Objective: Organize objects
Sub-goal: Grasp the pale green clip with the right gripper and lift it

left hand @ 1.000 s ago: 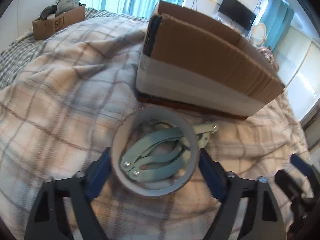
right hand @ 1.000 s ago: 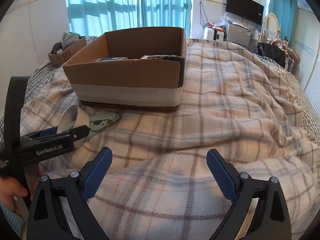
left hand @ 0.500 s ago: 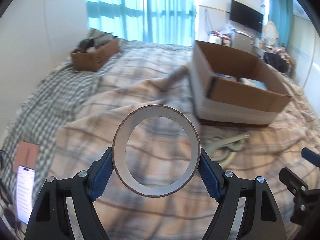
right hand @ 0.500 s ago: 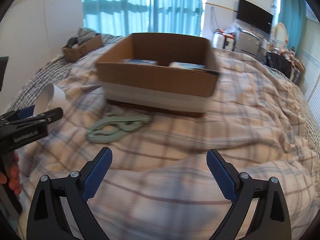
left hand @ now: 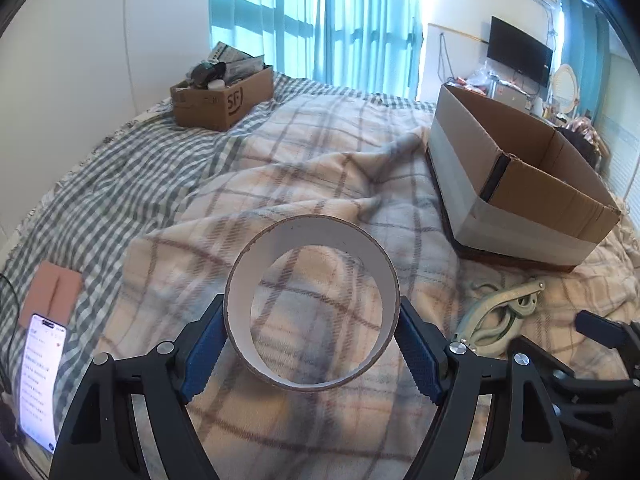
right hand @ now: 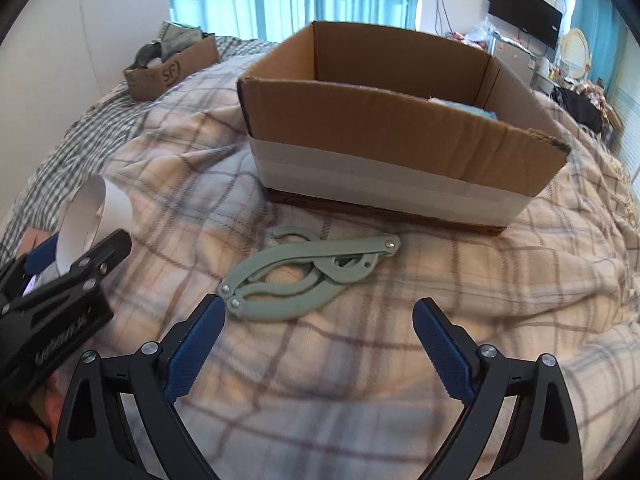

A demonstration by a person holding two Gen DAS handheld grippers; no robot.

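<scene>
Cardboard, white inside and brown at the rim, is what our left tongs [left hand: 312,338] grip: a short tape roll core [left hand: 312,308] pinched by its outer wall between the two blue pads [left hand: 202,354], raised clear of the plaid blanket [left hand: 304,184] on the bed. We judge that we are mid-carry, the ring lifted and not yet stowed, and the likely goal is the large open carton [left hand: 516,188] at two o'clock in the left view. Our right tongs [right hand: 318,340] stand open and empty just above the blanket, with the folded green hanger [right hand: 308,276] lying flat at twelve o'clock, just beyond the pads and in front of the carton [right hand: 396,148]. The next move calls for swinging the ring over the carton's near wall and letting go only once it is well inside, since a thin ring held by its sides may roll when freed; the right tongs need to drop and close across the hanger's narrow arms. Against a second ago, the ring no longer sits around the hanger on the blanket; it is up in the air, and the hanger now lies off at three o'clock in the left view. A smaller box [left hand: 224,96] at eleven o'clock and a lit phone [left hand: 42,376] at eight o'clock lie well apart.
</scene>
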